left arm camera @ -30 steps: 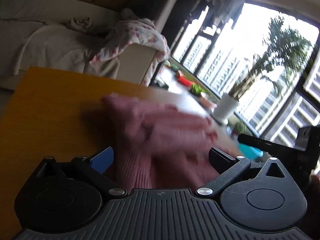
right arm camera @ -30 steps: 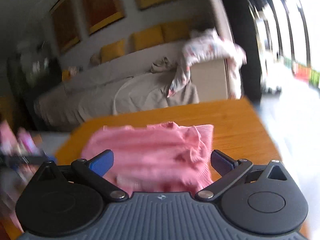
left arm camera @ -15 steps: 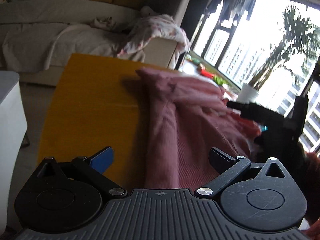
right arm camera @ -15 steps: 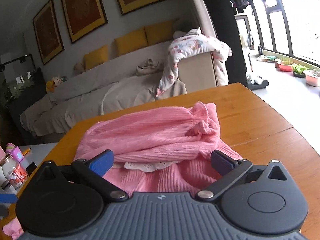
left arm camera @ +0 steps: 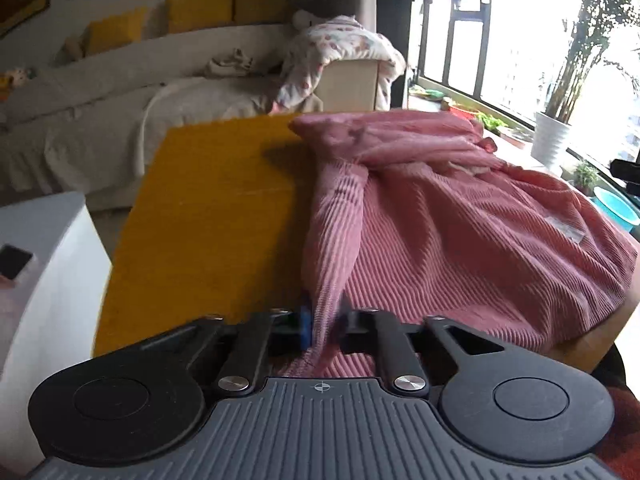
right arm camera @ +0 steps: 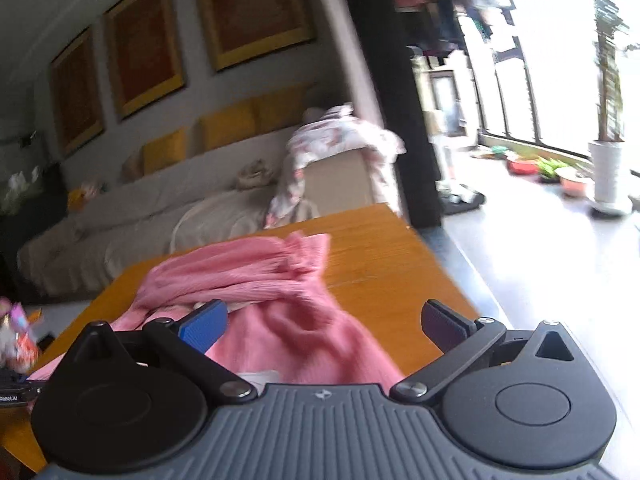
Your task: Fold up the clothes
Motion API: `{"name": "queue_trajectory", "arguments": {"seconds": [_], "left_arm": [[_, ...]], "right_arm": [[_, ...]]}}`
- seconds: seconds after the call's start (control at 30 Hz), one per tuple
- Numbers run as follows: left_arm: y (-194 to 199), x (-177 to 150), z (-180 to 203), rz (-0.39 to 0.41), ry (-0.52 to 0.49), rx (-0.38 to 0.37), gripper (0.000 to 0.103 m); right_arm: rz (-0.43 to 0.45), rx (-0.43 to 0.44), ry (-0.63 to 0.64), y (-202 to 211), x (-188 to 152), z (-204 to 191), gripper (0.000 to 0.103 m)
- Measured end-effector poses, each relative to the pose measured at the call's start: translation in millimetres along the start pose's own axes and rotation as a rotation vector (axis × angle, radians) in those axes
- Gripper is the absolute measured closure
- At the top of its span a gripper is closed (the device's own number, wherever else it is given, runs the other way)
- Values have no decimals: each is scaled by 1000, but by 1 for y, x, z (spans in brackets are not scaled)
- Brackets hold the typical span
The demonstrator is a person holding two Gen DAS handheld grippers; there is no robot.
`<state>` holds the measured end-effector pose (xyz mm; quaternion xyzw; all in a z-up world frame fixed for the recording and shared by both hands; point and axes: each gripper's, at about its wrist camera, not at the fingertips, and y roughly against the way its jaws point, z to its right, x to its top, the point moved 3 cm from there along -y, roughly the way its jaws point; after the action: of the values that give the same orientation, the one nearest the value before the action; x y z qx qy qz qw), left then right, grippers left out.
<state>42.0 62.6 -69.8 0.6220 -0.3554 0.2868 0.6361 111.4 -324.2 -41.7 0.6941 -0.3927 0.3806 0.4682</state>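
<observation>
Your left hand-held gripper (left arm camera: 322,322) is clenched on a ridge of the pink ribbed garment (left arm camera: 460,216), near its front edge, with the cloth pinched into a narrow upright fold between the jaws. Your right hand-held gripper (right arm camera: 324,322) is released, jaws wide apart, hovering low over the same garment (right arm camera: 280,292); the view is motion-blurred, so whether its fingers touch the cloth is unclear. The garment lies bunched on the orange worktop (left arm camera: 208,216), toward the window side in the left view, with a gathered sleeve or cuff part heaped across its far end and a small label patch (left arm camera: 566,230) showing on the body. It reads as a soft, light rib knit: it drapes, wrinkles and will stretch along the ribs, so a pull from one pinch point likely drags a peak up instead of moving the whole panel. Not slippery by the look of it, and not fragile, but the loose knit may snag or slide out of a shallow pinch. Take hold at a hem or side-seam edge, deep enough to catch both layers, and use the right one on the opposite edge or corner so the panel stays flat when lifted. Avoid grabbing mid-panel ridges; they just bunch. The far heap needs spreading before any clean fold, judging from how it lies.
</observation>
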Motion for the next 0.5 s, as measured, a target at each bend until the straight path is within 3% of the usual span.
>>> {"name": "queue_trajectory", "arguments": {"seconds": [0.07, 0.13, 0.27, 0.37, 0.4, 0.5], "left_arm": [[9, 9, 10, 32, -85, -14, 92], [13, 15, 23, 34, -151, -81, 92], [10, 7, 53, -34, -257, -232, 92], [7, -6, 69, -90, -295, -330, 88], [7, -8, 68, -94, -278, -351, 84], [11, -3, 54, -95, -163, -441, 48]], "right_arm": [[6, -19, -40, 7, -2, 12, 0], [4, -29, -74, 8, -5, 19, 0], [-12, 1, -113, 4, -8, 19, 0], [-19, 45, -67, 2, -10, 4, 0], [-25, 57, -55, 3, -11, 1, 0], [-23, 47, -44, 8, -10, 4, 0]]}}
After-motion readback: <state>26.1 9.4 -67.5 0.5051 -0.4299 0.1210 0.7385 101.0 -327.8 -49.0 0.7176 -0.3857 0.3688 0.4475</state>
